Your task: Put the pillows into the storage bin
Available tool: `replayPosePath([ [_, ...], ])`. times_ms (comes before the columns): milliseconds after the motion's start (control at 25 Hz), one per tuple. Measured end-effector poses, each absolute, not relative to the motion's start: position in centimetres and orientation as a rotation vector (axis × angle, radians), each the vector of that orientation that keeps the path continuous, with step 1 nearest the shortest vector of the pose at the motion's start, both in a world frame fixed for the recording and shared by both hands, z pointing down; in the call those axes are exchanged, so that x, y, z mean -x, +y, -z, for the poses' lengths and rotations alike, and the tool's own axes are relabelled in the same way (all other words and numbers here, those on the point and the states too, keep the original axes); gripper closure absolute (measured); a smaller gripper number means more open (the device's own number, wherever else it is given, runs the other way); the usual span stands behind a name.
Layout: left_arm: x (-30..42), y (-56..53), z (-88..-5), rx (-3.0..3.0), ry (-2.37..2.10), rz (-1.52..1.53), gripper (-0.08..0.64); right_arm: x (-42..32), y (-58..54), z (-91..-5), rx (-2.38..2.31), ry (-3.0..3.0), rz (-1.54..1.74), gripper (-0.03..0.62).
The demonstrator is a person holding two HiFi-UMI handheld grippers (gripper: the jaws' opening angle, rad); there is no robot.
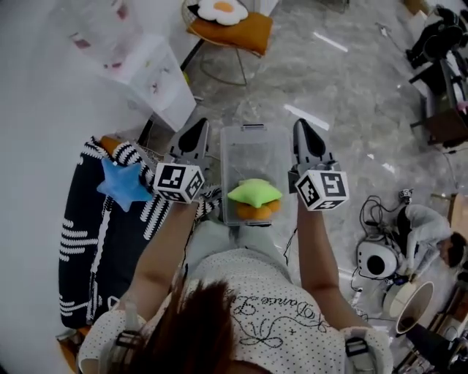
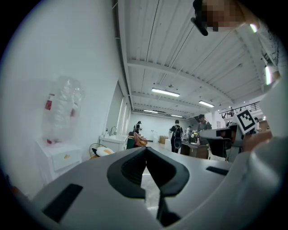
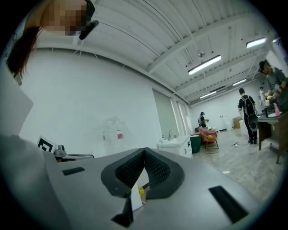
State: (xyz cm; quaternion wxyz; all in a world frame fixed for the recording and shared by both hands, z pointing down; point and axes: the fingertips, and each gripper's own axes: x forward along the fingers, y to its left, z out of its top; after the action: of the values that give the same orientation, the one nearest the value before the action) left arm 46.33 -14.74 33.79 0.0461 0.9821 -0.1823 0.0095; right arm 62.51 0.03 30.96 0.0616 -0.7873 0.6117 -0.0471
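Clear bin [image 1: 248, 146]: plastic, on the floor between the two grippers in the head view, with its far half bare.
Bin contents: a green pillow [image 1: 254, 192], star-shaped, lies at the near end on top of an orange pillow [image 1: 256, 210].
Blue pillow [image 1: 124, 184]: outside the bin, on the far right corner of a dark striped blanket [image 1: 80, 241].
Left gripper [image 1: 196, 131]: jaws together and empty, held level. The blue pillow is just to its left, and the bin is to its right and lower.
Right gripper [image 1: 303, 126]: jaws together with nothing clamped, held level beside the bin's right wall. The green pillow is near its marker cube [image 1: 322, 188].
Left gripper view: the left gripper [image 2: 146, 150] has its pads meeting at the tips and faces the room's wall and ceiling.
Right gripper view: the right gripper [image 3: 144, 152] also has its tips meeting.
Chair [image 1: 234, 33]: at the far edge of the floor, carrying an egg pillow [image 1: 223, 10] that the frame cuts off.
Hard to make out: only a rim of the orange pillow shows. The person's body covers the bin's near end. A white scrap behind the right gripper's pads is unclear.
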Motion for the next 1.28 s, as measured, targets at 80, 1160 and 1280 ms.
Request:
replayPosePath([
  [80,-45.8,-14.0,-32.7,-3.008,-0.586,-0.008,0.557,-62.3,0.0,-29.5,2.355,1.883,0.117,0.58],
  [1160,-3.4,-11.3,-25.8,-2.622,-1.811,0.123,0.557,-23.9,-12.7,-25.6,1.408,2.67,0.115,0.58],
  [1280,1.7,-11.4,-25.8,-2.59,-1.858,0.11,0.557,-18.2,-13.5,-25.8,1.341,2.704,0.129,0.58],
])
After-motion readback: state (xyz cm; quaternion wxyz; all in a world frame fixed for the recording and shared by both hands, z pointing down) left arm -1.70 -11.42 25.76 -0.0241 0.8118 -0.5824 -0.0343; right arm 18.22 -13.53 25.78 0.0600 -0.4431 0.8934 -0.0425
